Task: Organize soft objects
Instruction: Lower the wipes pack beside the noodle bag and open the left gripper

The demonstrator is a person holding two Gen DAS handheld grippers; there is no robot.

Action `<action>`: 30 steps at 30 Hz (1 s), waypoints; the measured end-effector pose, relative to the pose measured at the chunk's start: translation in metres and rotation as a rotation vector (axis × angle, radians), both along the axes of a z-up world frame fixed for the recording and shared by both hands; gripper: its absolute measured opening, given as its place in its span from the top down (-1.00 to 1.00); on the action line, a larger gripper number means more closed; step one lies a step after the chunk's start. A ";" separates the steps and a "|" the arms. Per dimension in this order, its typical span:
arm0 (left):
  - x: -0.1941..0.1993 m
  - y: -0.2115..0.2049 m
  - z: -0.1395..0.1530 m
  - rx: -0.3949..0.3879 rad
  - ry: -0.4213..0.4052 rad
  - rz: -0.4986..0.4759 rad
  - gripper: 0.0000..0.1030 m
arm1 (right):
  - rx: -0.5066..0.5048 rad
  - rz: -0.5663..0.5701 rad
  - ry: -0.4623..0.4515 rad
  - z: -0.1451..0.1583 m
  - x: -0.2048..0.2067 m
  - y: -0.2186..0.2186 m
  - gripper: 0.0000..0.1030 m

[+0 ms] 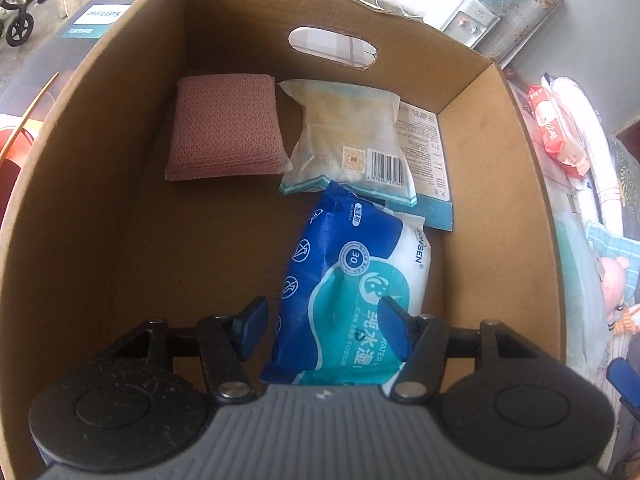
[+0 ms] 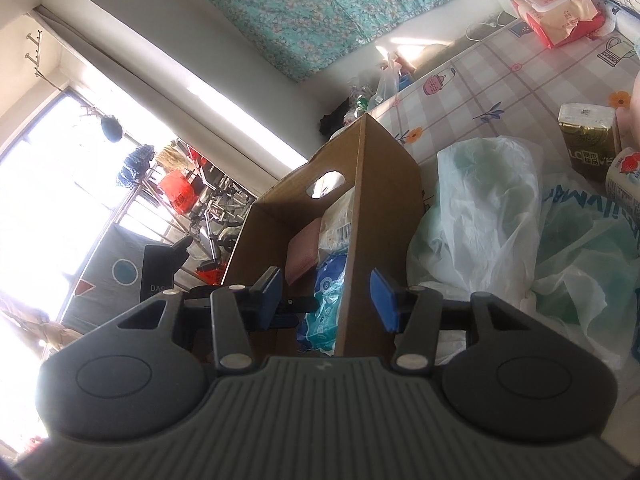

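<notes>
A cardboard box (image 1: 100, 200) holds a pink sponge pad (image 1: 226, 128), a pale wipes pack (image 1: 348, 140) and a blue wet-wipes pack (image 1: 352, 280). My left gripper (image 1: 324, 328) is inside the box with its jaws wide open on either side of the blue pack's near end, which lies on the box floor. My right gripper (image 2: 326, 300) is open and straddles the box's right wall (image 2: 360, 240) without gripping it. The pink pad (image 2: 306, 252) and blue pack (image 2: 324, 304) also show there.
A flat printed carton (image 1: 430, 168) lies under the packs. On the table outside are a red wipes pack (image 2: 560, 16), a gold tissue pack (image 2: 590, 136), a paper roll (image 2: 624, 180) and crumpled plastic bags (image 2: 500, 220). A dark Philips box (image 1: 60, 48) stands to the left.
</notes>
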State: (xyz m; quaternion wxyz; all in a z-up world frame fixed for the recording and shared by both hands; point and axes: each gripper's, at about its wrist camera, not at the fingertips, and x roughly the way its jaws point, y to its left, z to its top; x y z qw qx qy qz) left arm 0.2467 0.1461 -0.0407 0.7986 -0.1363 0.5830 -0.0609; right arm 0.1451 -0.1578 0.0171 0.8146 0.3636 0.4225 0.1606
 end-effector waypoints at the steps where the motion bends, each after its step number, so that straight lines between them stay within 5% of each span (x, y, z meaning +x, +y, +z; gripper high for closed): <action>1: 0.003 -0.001 -0.003 0.004 0.010 0.007 -0.21 | 0.005 -0.001 0.003 -0.002 0.001 -0.001 0.04; 17: 0.008 -0.054 -0.016 -0.102 0.061 0.006 -0.12 | 0.043 -0.047 0.063 -0.026 -0.007 -0.022 0.04; 24: 0.005 -0.056 -0.013 -0.109 0.052 0.035 -0.36 | 0.032 -0.054 0.071 -0.028 -0.014 -0.027 0.01; 30: -0.011 -0.039 0.017 -0.128 -0.032 0.101 -0.64 | 0.021 -0.076 0.075 -0.030 -0.025 -0.033 -0.06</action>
